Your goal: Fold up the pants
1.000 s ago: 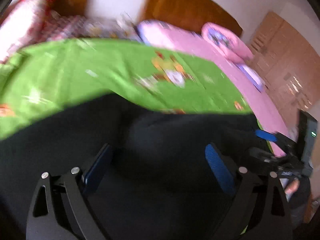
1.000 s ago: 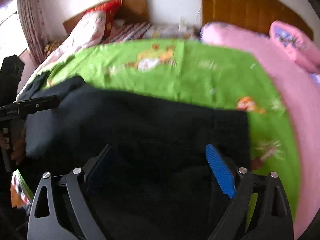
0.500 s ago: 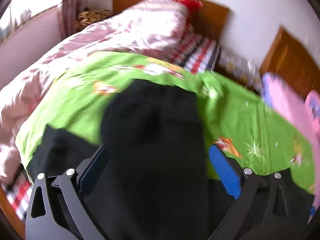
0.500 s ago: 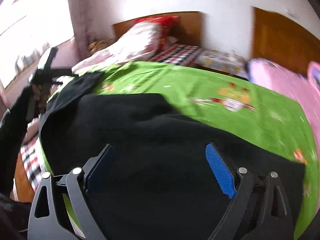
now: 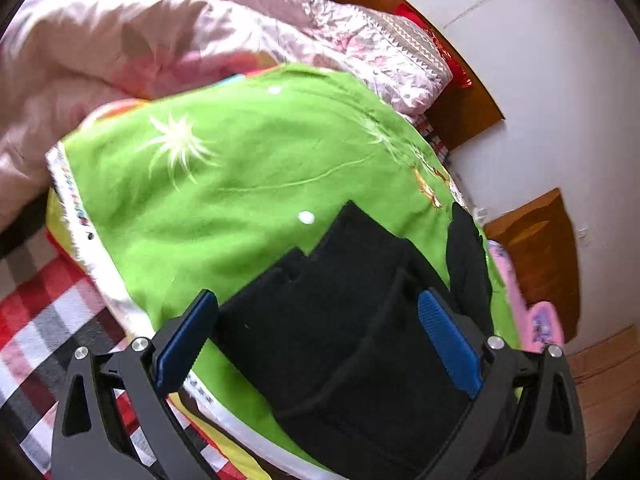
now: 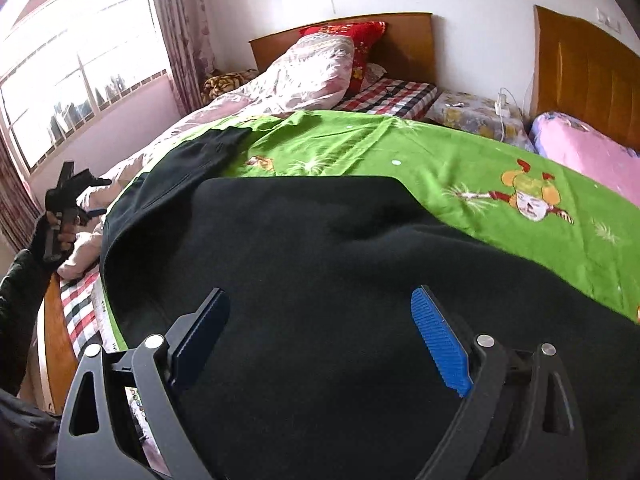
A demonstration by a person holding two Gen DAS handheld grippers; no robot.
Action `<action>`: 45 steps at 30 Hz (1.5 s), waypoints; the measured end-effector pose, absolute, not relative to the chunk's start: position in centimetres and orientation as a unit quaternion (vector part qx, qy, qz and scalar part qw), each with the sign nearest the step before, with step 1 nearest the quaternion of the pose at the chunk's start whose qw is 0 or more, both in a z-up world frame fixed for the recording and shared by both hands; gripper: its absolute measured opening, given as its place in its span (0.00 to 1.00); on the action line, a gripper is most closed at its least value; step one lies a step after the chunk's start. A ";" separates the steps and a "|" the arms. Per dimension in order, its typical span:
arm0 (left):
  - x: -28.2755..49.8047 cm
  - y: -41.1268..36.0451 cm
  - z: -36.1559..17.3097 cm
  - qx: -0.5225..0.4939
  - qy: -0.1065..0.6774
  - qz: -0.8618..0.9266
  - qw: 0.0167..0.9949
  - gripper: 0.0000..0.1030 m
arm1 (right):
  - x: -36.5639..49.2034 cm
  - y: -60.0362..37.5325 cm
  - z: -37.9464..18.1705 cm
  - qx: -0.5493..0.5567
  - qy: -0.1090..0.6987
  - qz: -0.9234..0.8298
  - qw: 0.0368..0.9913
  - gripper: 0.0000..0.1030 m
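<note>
Bed (image 6: 460, 152), green cartoon sheet: we list black pants (image 6: 320, 280) spread along its near edge, one leg trailing to the left corner. The left hand-held gripper (image 5: 316, 340) has swung out to that leg end, jaws wide and empty; the right hand-held gripper (image 6: 320, 336) hovers equally wide over the body. Next fold likely. No legible writing.

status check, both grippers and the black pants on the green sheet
Left gripper open, empty, over the black fabric pants. Right gripper open, empty, above them too. Pants partly folded on green cartoon-print sheet. Nothing in the way.
</note>
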State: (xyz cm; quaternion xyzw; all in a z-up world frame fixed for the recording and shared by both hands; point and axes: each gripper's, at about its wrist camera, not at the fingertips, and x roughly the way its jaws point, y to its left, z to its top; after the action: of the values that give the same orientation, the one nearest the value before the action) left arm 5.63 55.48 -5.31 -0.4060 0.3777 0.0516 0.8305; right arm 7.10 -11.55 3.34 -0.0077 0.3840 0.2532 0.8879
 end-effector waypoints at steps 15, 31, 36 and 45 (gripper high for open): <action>6.0 56.5 -8.3 -0.429 0.370 -0.002 0.824 0.38 | 7.8 -17.1 2.6 0.085 0.401 0.193 0.891 0.86; 4.1 45.7 3.0 -0.144 0.290 0.153 0.934 0.12 | 7.0 -22.3 2.4 0.032 0.398 0.052 0.915 0.86; 6.9 47.5 2.1 -0.105 0.345 0.249 0.899 0.07 | 7.0 -26.2 1.1 0.014 0.414 -0.042 0.909 0.86; 4.9 51.9 -4.4 -0.143 0.393 0.410 0.811 0.16 | 6.3 -28.7 -0.8 0.025 0.422 -0.034 0.906 0.89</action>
State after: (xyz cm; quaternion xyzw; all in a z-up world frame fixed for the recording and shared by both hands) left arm 4.92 51.91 -4.42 -0.1429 0.3926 0.4102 0.8107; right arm 6.27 -28.69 -0.85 0.0248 0.4218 -0.0344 0.9057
